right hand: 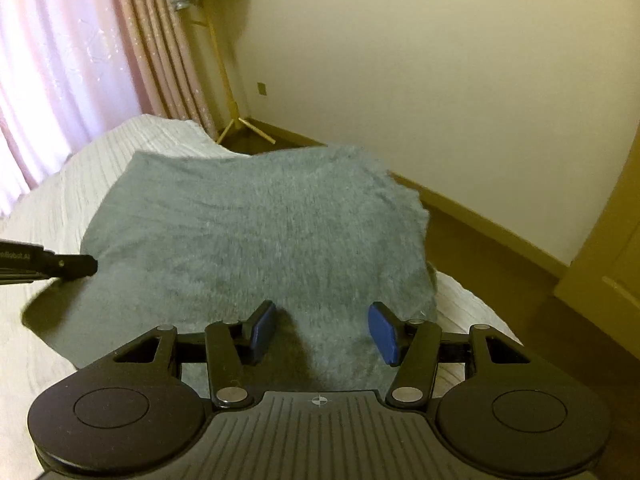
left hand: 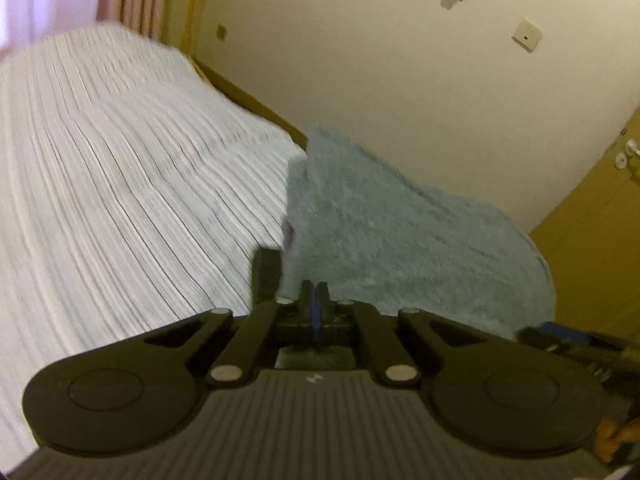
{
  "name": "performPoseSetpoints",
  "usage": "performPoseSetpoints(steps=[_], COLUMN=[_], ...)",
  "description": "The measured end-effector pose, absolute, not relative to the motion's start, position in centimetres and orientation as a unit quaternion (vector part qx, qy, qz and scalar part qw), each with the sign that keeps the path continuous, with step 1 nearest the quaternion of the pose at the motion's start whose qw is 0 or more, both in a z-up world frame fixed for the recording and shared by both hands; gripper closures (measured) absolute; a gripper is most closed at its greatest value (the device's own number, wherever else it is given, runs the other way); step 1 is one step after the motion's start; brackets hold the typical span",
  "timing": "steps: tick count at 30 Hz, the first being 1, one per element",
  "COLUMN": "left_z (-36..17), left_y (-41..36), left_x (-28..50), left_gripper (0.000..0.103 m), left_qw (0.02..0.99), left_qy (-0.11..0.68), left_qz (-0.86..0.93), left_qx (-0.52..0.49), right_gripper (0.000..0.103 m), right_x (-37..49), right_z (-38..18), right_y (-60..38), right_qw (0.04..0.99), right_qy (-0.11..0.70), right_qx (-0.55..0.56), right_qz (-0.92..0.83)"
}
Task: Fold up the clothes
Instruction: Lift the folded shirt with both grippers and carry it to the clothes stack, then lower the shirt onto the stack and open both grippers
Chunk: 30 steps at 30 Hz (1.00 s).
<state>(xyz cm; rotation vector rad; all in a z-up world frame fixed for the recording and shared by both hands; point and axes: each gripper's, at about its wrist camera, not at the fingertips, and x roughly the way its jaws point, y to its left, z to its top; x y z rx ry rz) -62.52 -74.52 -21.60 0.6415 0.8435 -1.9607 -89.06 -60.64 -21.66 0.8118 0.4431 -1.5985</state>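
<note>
Two tools are mine: my right tool (right hand: 324,330) hangs with fingers apart over the near edge of the fuzzy grey-blue garment (right hand: 256,232); my left tool (left hand: 316,300) has its fingers together at that garment's side; it lies on the striped bed (left hand: 120,184); beyond, pink curtains (right hand: 80,60).

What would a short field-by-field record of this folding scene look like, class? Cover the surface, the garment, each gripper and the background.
surface: bed with white ribbed cover
garment: fluffy grey-blue garment spread on the bed, far edge reaching the bed's edge
left gripper: blue pads together, at the garment's near edge; whether it pinches cloth cannot be told
right gripper: jaws apart, over the garment's near part
background: pink curtain, cream wall, wooden stand in the corner
image quality: left wrist view is motion-blurred
</note>
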Motion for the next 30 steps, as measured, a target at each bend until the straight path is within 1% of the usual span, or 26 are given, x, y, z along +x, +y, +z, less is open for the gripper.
performPoseSetpoints(steps=[3,6,10,14,17,21,24,27,30], left_z=[-19.7,-18.8,-19.8,-22.9,-23.8,-20.7,-18.8,-18.4,-20.2], left_y=[-75.3,-77.2,-79.9,-81.9,-82.2,-79.5,-75.3,-71.0,-68.2], left_x=[-62.9,-64.4,-67.6,-68.7,-67.5,-65.0,-63.7,-63.1,-63.5], left_gripper=[0.103,0.103,0.102,0.100,0.100,0.100,0.101,0.100,0.100], left_qw=[0.461,0.465,0.461,0.469,0.484,0.480,0.482,0.479,0.479], left_qy=[0.324,0.329,0.323,0.334,0.342,0.324,0.298,0.292,0.290], left_qz=[-0.791,-0.790,-0.795,-0.779,-0.766,-0.781,-0.785,-0.787,-0.776], left_qx=[0.241,0.225,0.226,0.248,0.250,0.234,0.250,0.257,0.292], right_gripper=[0.048,0.048,0.048,0.048,0.048,0.048,0.048,0.048,0.048], right_x=[-90.8,-91.4,-91.4,-91.9,-93.5,-94.2,-92.9,-89.8,-87.1], right_z=[-19.2,-17.8,-19.0,-23.4,-23.4,-20.2,-18.8,-19.6,-21.7], right_y=[-61.4,-63.7,-67.8,-69.9,-68.0,-63.6,-59.9,-57.0,-55.2], right_qw=[0.604,0.611,0.619,0.592,0.575,0.579,0.598,0.617,0.613], right_qy=[0.150,0.135,0.147,0.188,0.159,0.131,0.134,0.166,0.209], right_qx=[0.338,0.307,0.293,0.353,0.374,0.354,0.351,0.346,0.355], right_qz=[-0.706,-0.716,-0.714,-0.700,-0.711,-0.723,-0.708,-0.687,-0.674])
